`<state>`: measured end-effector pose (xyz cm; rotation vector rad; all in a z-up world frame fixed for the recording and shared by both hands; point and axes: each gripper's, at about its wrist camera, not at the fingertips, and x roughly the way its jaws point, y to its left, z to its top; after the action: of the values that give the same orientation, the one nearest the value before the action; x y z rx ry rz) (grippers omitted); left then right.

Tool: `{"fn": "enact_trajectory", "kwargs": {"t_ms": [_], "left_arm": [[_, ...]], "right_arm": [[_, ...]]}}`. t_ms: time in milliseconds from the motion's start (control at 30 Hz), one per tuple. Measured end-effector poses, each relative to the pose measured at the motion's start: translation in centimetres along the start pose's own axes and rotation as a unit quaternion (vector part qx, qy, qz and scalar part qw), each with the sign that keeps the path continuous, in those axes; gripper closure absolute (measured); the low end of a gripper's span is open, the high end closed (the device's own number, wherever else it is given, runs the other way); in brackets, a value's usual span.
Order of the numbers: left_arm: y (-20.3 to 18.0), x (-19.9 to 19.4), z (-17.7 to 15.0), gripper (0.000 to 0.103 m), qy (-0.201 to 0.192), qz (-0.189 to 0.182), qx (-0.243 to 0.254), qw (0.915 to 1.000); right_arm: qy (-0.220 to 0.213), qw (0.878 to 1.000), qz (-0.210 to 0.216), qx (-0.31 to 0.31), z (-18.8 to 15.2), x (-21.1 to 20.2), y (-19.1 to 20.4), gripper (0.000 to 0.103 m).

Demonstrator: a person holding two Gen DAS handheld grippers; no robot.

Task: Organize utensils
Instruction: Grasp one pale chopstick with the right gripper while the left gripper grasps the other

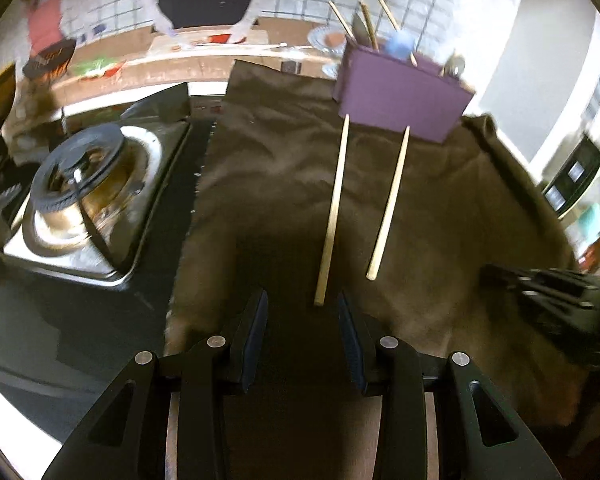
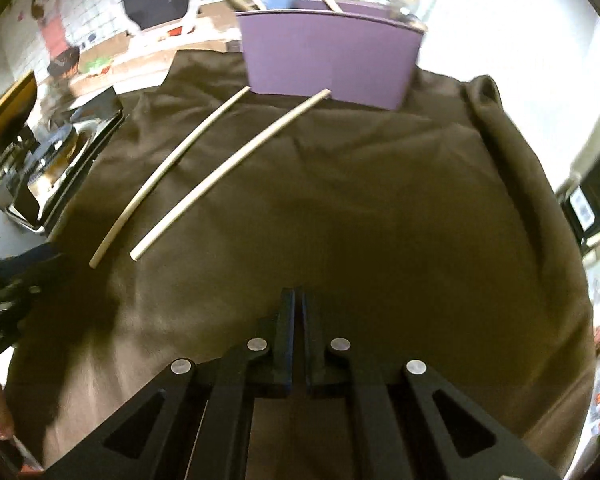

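Two pale wooden chopsticks lie side by side on a brown cloth [image 1: 268, 168]. In the left wrist view the left chopstick [image 1: 333, 208] ends just ahead of my left gripper [image 1: 302, 304], which is open with nothing between its fingers. The right chopstick [image 1: 389, 204] lies a little further right. A purple box [image 1: 404, 96] at the far edge of the cloth holds several upright utensils. In the right wrist view my right gripper [image 2: 299, 300] is shut and empty over bare cloth [image 2: 340, 200], with both chopsticks [image 2: 168, 172] [image 2: 228, 176] off to its upper left before the purple box [image 2: 328, 56].
A gas stove burner [image 1: 76, 184] in a steel tray sits left of the cloth. The other gripper [image 1: 548, 284] shows at the right edge of the left wrist view, and at the left edge [image 2: 4, 296] of the right wrist view. A tiled wall rises behind.
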<state>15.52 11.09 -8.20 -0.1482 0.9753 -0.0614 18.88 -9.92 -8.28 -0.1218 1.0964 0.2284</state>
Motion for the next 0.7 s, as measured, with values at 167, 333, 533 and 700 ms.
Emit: {"fn": "enact_trajectory", "kwargs": {"t_ms": [167, 333, 533, 700], "left_arm": [[-1.2, 1.7, 0.3, 0.073, 0.009, 0.028, 0.017, 0.9994], [-1.0, 2.3, 0.6, 0.081, 0.011, 0.033, 0.013, 0.9993], [-0.6, 2.3, 0.7, 0.091, 0.008, 0.023, 0.009, 0.9996], [0.3, 1.1, 0.6, 0.101, -0.005, 0.021, 0.006, 0.9998]], "right_arm": [[-0.007, 1.000, 0.016, 0.005, -0.7, -0.7, -0.9, 0.096], [-0.014, 1.000, 0.019, -0.007, -1.2, -1.1, -0.5, 0.092], [-0.019, 0.999, 0.023, -0.023, -1.0, -1.2, 0.4, 0.090], [-0.019, 0.999, 0.041, -0.029, -0.4, -1.1, 2.3, 0.086]]}}
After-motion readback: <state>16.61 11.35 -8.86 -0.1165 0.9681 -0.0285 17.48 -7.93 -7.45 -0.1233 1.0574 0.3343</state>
